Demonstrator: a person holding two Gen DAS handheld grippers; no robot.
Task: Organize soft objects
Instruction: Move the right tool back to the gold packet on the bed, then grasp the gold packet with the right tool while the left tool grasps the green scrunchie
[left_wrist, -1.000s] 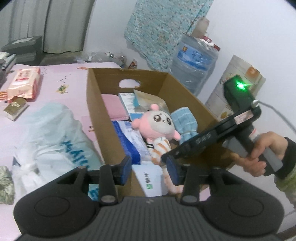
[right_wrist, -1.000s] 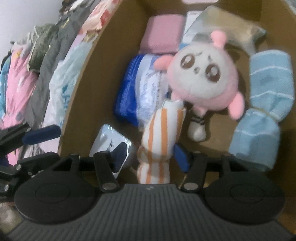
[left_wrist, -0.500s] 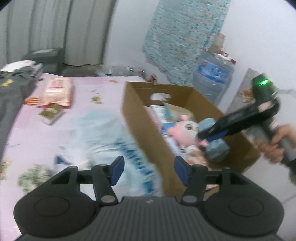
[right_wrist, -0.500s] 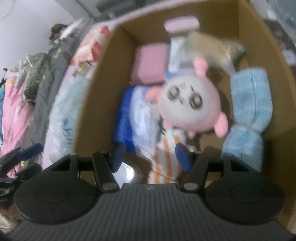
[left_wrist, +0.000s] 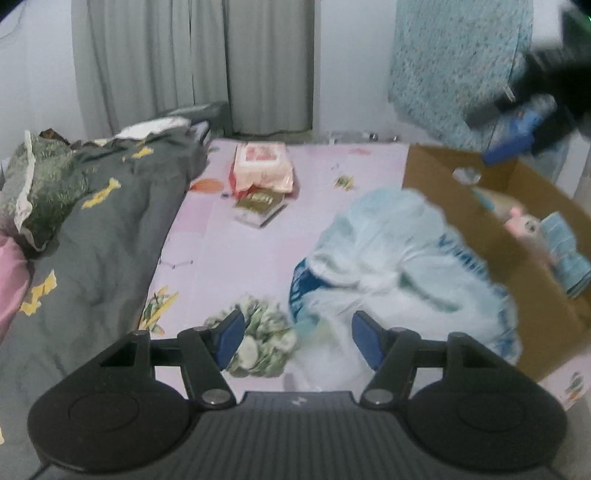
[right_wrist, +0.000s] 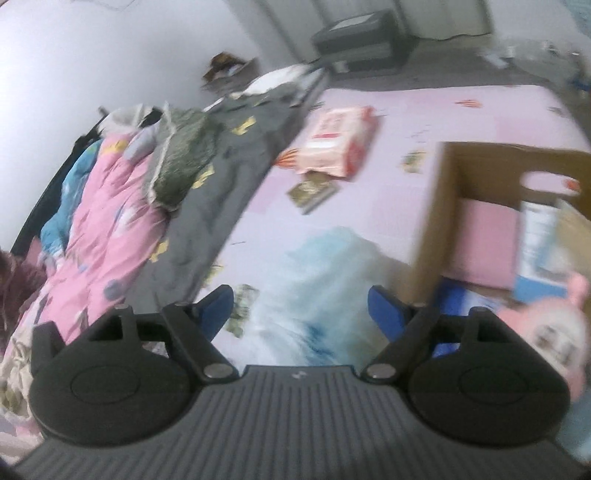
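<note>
Both views have swung off the box interior toward the bed since the earlier frames, and the striped plush leg no longer sits between my right pads.

Bed (left_wrist: 280, 206): pink sheet, carries everything below.
Grey quilt (left_wrist: 110, 229): heaped along the bed's left side.
Cardboard box (left_wrist: 517, 266): open-topped, on the bed's right side.
Pale blue plastic bag (left_wrist: 391, 258): crumpled, touching the box's outer wall.
Pink wipes pack (left_wrist: 262, 166): far end of the bed, well apart from the box.
Pink plush doll (left_wrist: 524, 227): inside the box, beside a blue striped towel roll (left_wrist: 565, 254).
Green floral cloth bundle (left_wrist: 262, 339): on the sheet, just beside the bag.
My left claw (left_wrist: 297, 339): jaws half spread, just been opening, gripping nothing; the bundle and bag edge lie beyond the gap.
My right claw (right_wrist: 301, 314): jaws wide, just been opening, empty, above the bag.
</note>
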